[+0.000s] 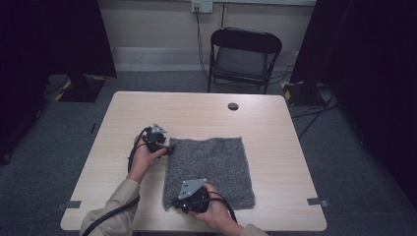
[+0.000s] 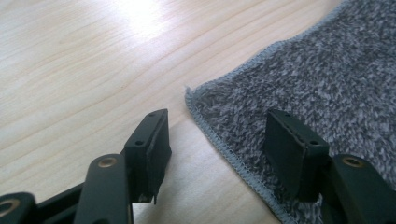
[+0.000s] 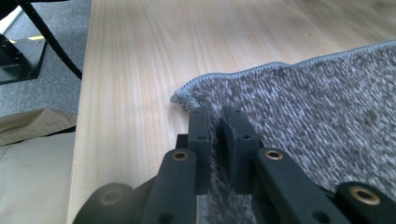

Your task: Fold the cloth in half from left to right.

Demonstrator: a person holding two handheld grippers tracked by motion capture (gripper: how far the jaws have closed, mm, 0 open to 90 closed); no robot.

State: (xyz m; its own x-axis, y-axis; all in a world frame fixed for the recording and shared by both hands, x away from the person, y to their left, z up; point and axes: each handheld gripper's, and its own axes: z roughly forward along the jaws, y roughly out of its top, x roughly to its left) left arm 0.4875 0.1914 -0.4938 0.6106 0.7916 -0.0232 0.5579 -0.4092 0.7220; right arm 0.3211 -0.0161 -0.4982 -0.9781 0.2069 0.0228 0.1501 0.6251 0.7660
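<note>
We are taking hold of the grey, fuzzy, square cloth with the stitched hem [image 1: 209, 169], which lies flat on the pale wooden table [image 1: 275, 132] a little toward the near edge, and to do it well both corners on the cloth's left side need a firm pinch before anything is lifted.

On the left, the left gripper [image 2: 217, 140] has its jaws spread wide. In the left gripper view the cloth's far-left corner [image 2: 189, 91] sits just ahead of the gap; one jaw hovers over bare wood and the other over the pile, so the hem runs between them. We would ease forward and down until the corner lies well inside the jaws, then close — low enough to catch the hem and not skim the fuzz.

On the right, the right gripper [image 3: 215, 126] has its jaws closed on the cloth's near-left corner. The fabric passes up between the two pads and the bunched tip of the corner [image 3: 184, 100] pokes out just beyond them. We judge that bite secure, so it should simply hold steady while the left one closes.
</note>
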